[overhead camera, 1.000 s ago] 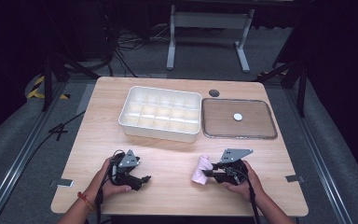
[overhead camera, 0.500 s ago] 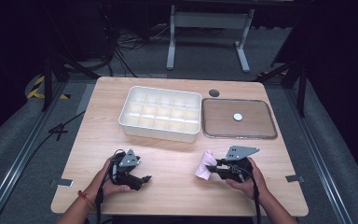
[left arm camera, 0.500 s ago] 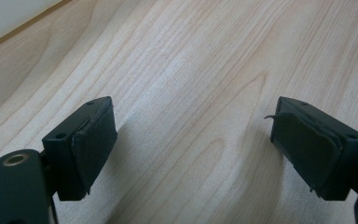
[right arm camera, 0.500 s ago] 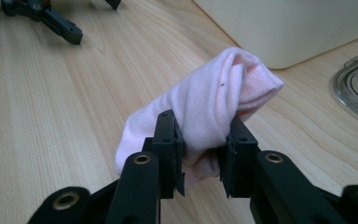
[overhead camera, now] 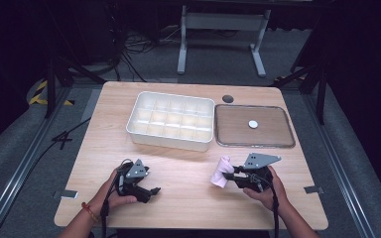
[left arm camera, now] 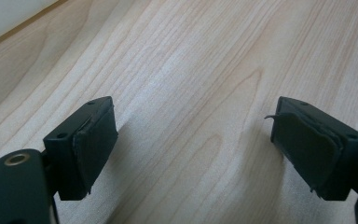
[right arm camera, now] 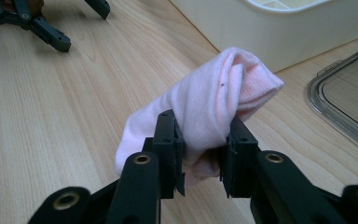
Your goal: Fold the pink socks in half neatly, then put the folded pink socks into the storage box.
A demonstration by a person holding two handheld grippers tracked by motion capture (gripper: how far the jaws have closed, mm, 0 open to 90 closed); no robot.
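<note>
A rolled pink cloth (overhead camera: 221,172) sits between the jaws of my right gripper (overhead camera: 229,174), which is shut on its middle near the table's front right. In the right gripper view the pink cloth (right arm camera: 207,105) bulges above the two black pads (right arm camera: 170,140), its end tilted toward the white box. My left gripper (overhead camera: 150,192) rests low over the wood at the front left. In the left gripper view, my left gripper (left arm camera: 191,140) stands open over bare table, nothing between its jaws. My left gripper (right arm camera: 42,21) is also seen far off in the right gripper view.
A white compartment box (overhead camera: 170,141) stands at the table's middle back, its side wall (right arm camera: 261,32) close behind the cloth. To its right lies a clear flat lid (overhead camera: 278,136) with a small white disc (overhead camera: 253,124) on it. A dark round hole (overhead camera: 227,98) is behind them.
My right gripper has shifted a little away from the front edge with the pink cloth in it. The left gripper has stayed where it was.
</note>
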